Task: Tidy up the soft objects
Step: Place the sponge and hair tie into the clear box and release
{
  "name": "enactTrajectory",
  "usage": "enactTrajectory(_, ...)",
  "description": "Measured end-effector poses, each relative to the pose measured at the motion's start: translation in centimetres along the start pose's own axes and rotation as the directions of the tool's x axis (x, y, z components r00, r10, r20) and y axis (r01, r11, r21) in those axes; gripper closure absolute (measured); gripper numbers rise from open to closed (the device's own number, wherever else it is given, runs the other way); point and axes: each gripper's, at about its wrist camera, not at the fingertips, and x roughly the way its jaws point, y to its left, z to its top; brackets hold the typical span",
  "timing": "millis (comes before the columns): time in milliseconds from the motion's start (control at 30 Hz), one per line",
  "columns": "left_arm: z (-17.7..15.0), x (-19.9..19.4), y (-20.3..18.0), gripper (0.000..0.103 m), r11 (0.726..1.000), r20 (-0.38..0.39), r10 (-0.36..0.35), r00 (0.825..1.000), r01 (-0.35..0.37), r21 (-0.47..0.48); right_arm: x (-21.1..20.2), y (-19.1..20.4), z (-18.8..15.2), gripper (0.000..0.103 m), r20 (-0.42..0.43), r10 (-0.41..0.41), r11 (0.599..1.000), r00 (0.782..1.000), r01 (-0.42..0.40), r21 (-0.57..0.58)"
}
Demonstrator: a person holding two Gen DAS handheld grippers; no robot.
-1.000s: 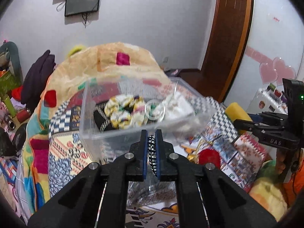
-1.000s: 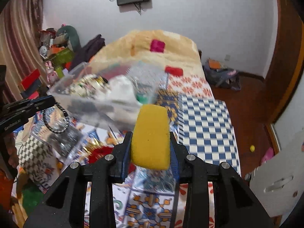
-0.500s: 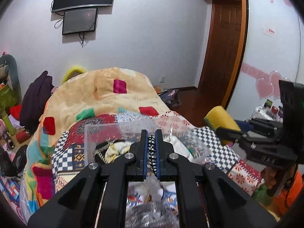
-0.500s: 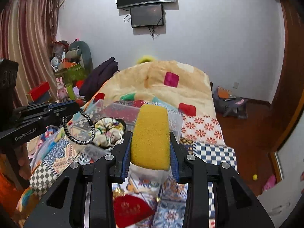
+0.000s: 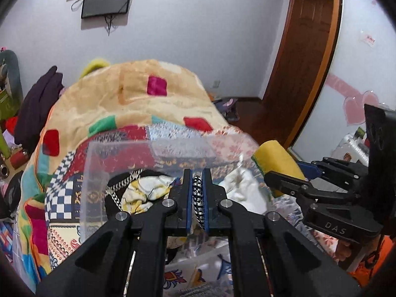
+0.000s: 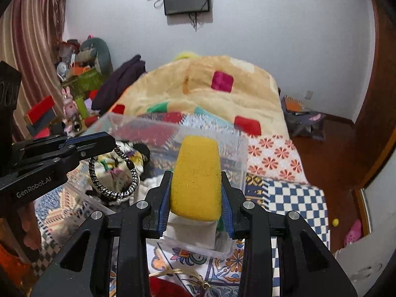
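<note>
My left gripper is shut on a black-and-white braided bracelet, which hangs as a loop over the box in the right wrist view. My right gripper is shut on a yellow sponge, seen from the side in the left wrist view. Both are held over a clear plastic box on the bed. The box holds a yellow-and-white scrunchie, a white cloth and a dark item with a chain.
The bed carries a patchwork quilt and a tan blanket behind the box. Clutter and toys stand at the left wall. A wooden door and bare floor lie to the right. A red item lies below my right gripper.
Both grippers have moved closer over the box and tilted down a little; the box fills more of both views. Both grips are unchanged.
</note>
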Motion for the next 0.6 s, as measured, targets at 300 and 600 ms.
enactTrajectory(300, -1.9, 1.8, -0.1, 0.096, 0.998, -0.071, 0.044, 0.996, -0.041, 0.049, 1.4, 0.1, -0.7, 0.07, -0.056, -0.017, 1.0, 0.998, 0.016, -0.026)
enactTrajectory(600, -2.3, -0.3, -0.4, 0.063, 0.997, -0.05, 0.048, 0.998, -0.045, 0.062, 0.4, 0.0, -0.5, 0.039, -0.06, -0.021, 0.999, 0.998, 0.019, -0.028)
